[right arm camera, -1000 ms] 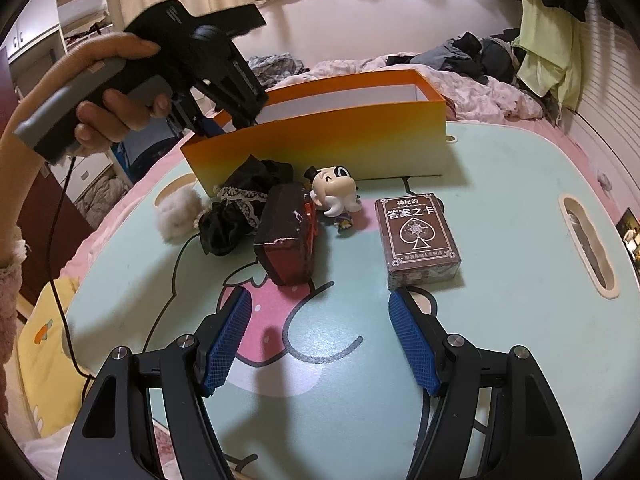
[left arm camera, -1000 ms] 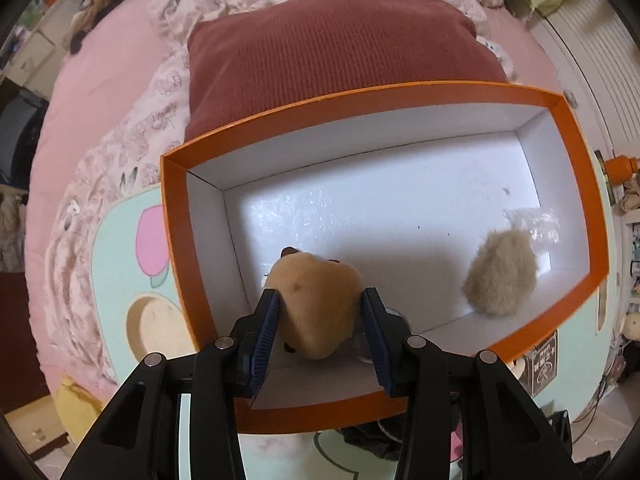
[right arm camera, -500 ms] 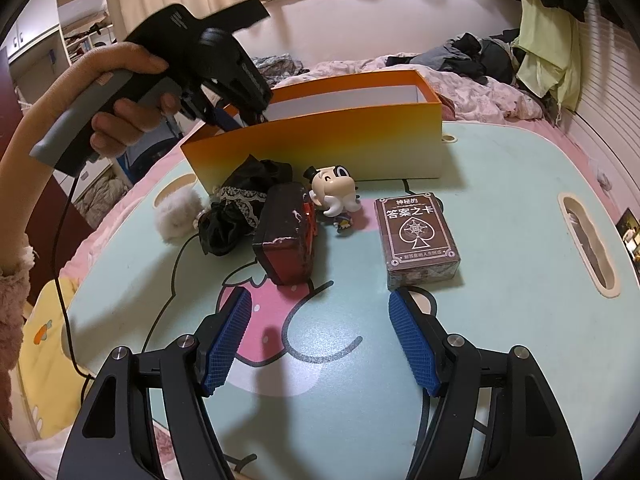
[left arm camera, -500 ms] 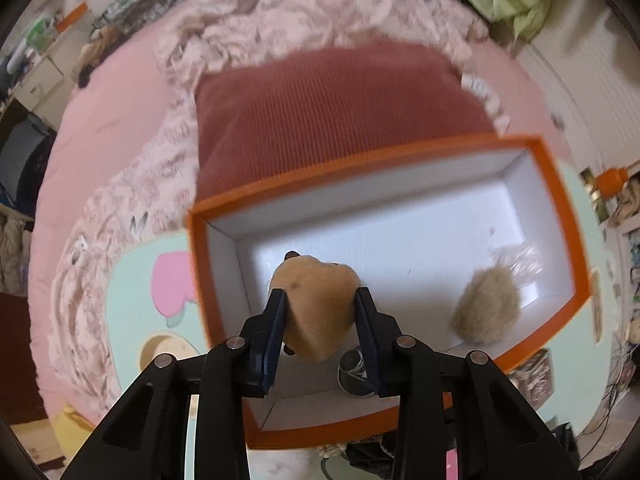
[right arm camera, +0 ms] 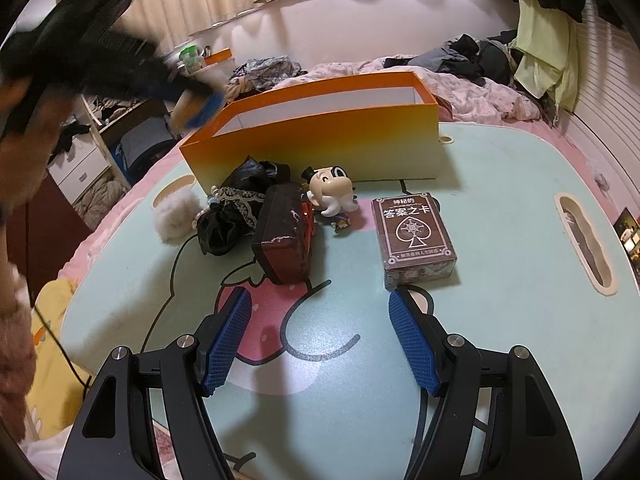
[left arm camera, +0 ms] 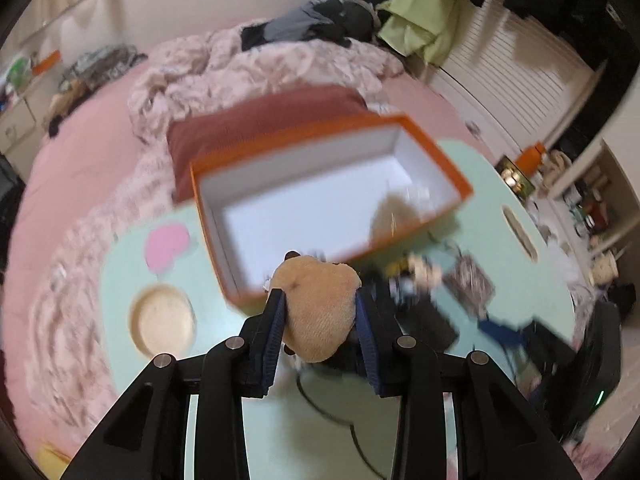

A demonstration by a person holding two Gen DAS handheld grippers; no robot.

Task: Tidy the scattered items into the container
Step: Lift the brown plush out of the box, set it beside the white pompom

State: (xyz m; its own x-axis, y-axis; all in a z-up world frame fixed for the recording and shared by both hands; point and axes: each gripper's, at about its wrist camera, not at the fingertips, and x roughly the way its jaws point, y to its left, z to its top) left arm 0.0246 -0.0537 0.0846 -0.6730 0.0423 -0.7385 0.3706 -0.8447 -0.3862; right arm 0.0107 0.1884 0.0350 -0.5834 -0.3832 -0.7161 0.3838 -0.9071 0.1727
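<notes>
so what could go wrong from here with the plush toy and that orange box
1. The left claw is shut on the tan plush toy, which is outside the orange box, over its near corner. Let go now and it likely lands on the mat.
2. The black lace cloth, dark case and figurine crowd the box's front wall, so a low swing could knock them.

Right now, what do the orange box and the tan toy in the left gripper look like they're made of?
Orange box: seemingly glossy cardboard, with thin flat walls, sharp folded corners and a white lining. Tan toy: probably stuffed plush, with a fuzzy nap, bulging softly between the left gripper's fingers; the blur hides finer detail.
</notes>
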